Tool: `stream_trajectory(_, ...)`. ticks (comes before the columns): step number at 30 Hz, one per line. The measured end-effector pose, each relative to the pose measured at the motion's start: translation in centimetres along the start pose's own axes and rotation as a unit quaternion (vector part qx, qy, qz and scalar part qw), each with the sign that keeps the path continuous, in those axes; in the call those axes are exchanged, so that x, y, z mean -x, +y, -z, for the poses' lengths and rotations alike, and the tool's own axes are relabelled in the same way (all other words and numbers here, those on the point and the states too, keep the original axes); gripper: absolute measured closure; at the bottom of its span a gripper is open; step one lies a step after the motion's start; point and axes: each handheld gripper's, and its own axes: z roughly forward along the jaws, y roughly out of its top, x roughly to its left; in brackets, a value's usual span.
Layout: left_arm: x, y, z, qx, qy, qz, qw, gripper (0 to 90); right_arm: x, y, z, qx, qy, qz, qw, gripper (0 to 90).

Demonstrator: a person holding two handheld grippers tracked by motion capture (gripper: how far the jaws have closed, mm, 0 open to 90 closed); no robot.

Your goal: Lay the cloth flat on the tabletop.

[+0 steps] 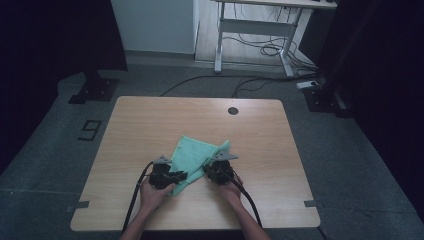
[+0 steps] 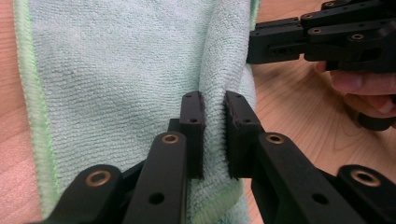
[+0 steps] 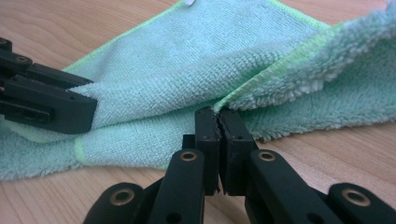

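Green microfibre cloth lies centre frame on the wooden table. Left gripper pinches a raised fold; right gripper is clamped on a hemmed edge, apparently for folding.

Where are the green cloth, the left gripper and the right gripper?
green cloth (image 1: 192, 152), high view, flat middle.
left gripper (image 2: 215, 135), left gripper view, between its jaws' tips.
right gripper (image 3: 219, 122), right gripper view, between its jaws' tips.

Bare table all round cloth; grommet far off.
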Motion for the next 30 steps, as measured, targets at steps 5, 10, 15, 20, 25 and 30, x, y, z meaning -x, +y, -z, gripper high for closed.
stream_trajectory(5, 0.2, 0.1, 0.3, 0.001, -0.004, -0.004, 1.0, 75.8, 0.0, 0.1, 0.9, 0.007, 0.006, 0.007, 0.9999, 87.3)
stream_trajectory(10, 0.8, 0.2, 0.7, 0.01, -0.002, -0.01, 0.9999, 73.2, 0.0, 0.0, 2.9, 0.023, 0.017, 0.014, 0.9995, 87.4)
stream_trajectory(15, 1.3, 0.2, 0.7, 0.019, -0.007, -0.02, 0.9996, 65.3, 0.2, -0.5, 4.6, 0.033, 0.024, 0.018, 0.999, 87.4)
stream_trajectory(20, 1.6, 0.7, 1.7, 0.038, -0.025, -0.038, 0.9983, 58.0, 0.9, -1.2, 5.9, 0.042, 0.028, 0.013, 0.9986, 87.4)
stream_trajectory(25, 1.0, 1.1, 1.7, 0.036, -0.008, -0.038, 0.9986, 57.4, 1.7, -2.1, 7.3, 0.048, 0.027, 0.008, 0.9985, 87.4)
stream_trajectory(30, 0.1, 0.9, -0.1, -0.016, 0.007, -0.03, 0.9994, 55.0, 2.3, -2.8, 8.4, 0.046, 0.022, 0.003, 0.9987, 87.3)
